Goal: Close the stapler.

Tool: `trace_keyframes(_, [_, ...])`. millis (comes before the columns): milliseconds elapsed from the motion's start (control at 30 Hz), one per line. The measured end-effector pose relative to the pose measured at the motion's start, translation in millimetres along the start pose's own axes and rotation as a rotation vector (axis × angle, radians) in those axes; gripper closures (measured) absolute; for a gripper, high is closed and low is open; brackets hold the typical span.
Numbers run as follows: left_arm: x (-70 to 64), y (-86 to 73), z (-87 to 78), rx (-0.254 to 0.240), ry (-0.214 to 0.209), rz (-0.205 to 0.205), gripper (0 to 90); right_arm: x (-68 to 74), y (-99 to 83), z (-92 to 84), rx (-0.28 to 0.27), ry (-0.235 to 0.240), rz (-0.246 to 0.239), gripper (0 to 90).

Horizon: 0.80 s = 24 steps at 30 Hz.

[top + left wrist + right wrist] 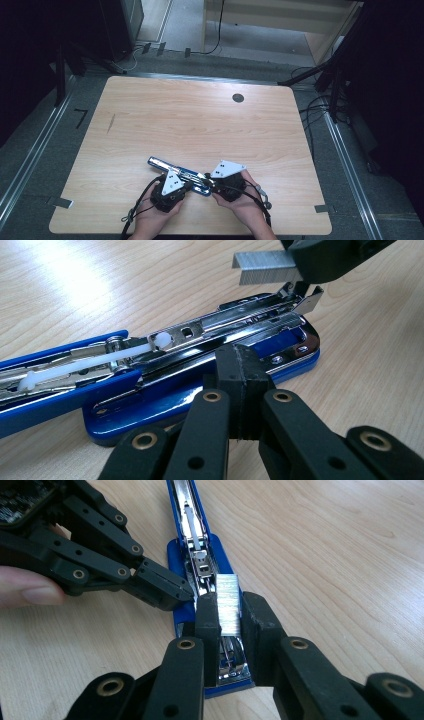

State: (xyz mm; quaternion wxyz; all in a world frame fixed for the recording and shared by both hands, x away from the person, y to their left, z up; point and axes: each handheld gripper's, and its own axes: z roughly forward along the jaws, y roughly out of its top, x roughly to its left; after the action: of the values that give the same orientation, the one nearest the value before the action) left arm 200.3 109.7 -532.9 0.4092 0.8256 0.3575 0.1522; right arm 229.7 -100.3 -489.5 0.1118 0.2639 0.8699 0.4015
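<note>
A blue stapler (180, 173) lies opened flat near the front of the wooden table (200, 120). Its chrome staple channel (235, 325) faces up, with a white pusher rod (75, 367) in it. My left gripper (244, 385) is shut, and its joined tips rest against the side of the stapler's blue base (176, 555). My right gripper (231, 615) is shut on a silver strip of staples (227, 605), holding it just above the front end of the channel. In the left gripper view the strip of staples (265, 267) sticks out of the right gripper (330, 257) above the stapler's nose.
A dark round hole (238, 98) sits in the tabletop at the far right, and a thin dark mark (111, 123) at the left. A thumb (30, 592) lies beside the left gripper. Cables and dark stands surround the table on the floor.
</note>
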Motion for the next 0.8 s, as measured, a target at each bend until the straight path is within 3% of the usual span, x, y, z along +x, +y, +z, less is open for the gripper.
trace_keyframes(800, [0.4, 0.0, 0.1, -0.001, -0.003, -0.003, 90.0, -0.7, 4.2, 15.0, 0.080, 0.034, -0.048, 79.7])
